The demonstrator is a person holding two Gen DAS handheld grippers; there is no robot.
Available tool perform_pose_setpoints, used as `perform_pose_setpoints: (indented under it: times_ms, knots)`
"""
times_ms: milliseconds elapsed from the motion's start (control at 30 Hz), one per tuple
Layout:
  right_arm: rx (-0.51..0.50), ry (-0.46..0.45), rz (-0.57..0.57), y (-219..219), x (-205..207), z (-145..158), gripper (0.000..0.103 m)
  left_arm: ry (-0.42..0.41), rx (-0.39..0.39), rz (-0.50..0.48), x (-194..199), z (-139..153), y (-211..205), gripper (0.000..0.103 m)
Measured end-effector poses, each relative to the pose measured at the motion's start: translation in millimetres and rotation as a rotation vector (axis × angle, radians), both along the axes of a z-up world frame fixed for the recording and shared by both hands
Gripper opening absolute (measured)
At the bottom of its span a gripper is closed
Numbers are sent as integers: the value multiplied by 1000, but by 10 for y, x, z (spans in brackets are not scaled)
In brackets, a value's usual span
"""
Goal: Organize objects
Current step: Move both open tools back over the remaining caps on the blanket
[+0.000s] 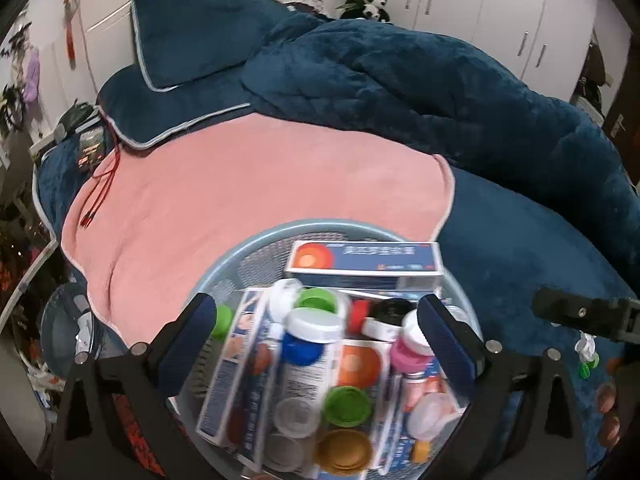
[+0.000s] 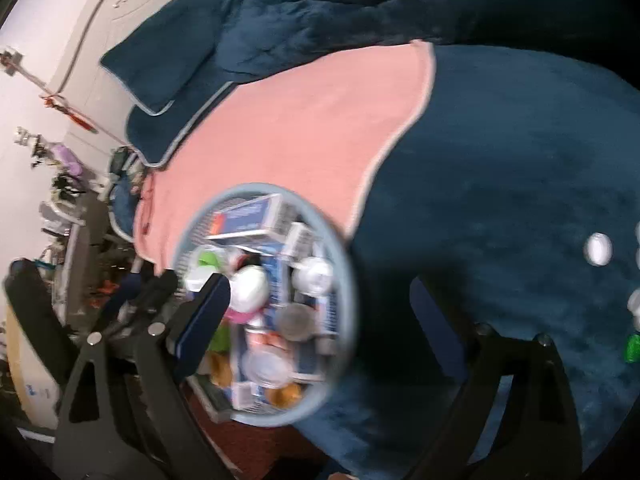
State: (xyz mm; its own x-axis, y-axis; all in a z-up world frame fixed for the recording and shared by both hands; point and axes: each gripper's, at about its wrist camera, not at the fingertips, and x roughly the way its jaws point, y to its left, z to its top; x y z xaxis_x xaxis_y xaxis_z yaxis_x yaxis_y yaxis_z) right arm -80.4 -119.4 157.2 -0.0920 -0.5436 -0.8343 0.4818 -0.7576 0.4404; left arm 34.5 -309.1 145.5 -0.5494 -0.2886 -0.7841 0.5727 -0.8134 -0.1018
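A round pale-blue mesh basket (image 1: 240,252) sits at the bed's near edge, filled with blue-and-white medicine boxes (image 1: 360,260), a blue-capped bottle (image 1: 304,344), a pink bottle (image 1: 408,352) and green-capped jars (image 1: 348,404). My left gripper (image 1: 320,328) hangs over the basket with its jaws wide open, and nothing is pressed between them. My right gripper (image 2: 320,312) is open too, straddling the basket's right rim (image 2: 349,264) in its blurred view. It also shows at the right edge of the left wrist view (image 1: 580,316). Small loose bottles (image 2: 598,249) lie on the blue cover to the right.
A pink blanket (image 1: 240,200) lies behind the basket on a dark blue bed cover (image 1: 520,260). A bunched duvet (image 1: 440,92) and pillows (image 1: 192,40) fill the back. Red cables (image 1: 100,184) trail at the left, with floor clutter (image 1: 24,260) beyond. A hand (image 1: 608,400) shows at lower right.
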Motion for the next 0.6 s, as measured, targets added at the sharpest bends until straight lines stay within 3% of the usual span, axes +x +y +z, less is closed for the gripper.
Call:
perform_pose_setpoints:
  times_ms: [333, 600]
  knots:
    - [18, -2, -90, 737, -149, 41, 93, 12, -8, -122, -409, 107, 686, 101]
    - [85, -27, -241, 1705, -427, -160, 93, -63, 14, -330, -915, -213, 1630, 101]
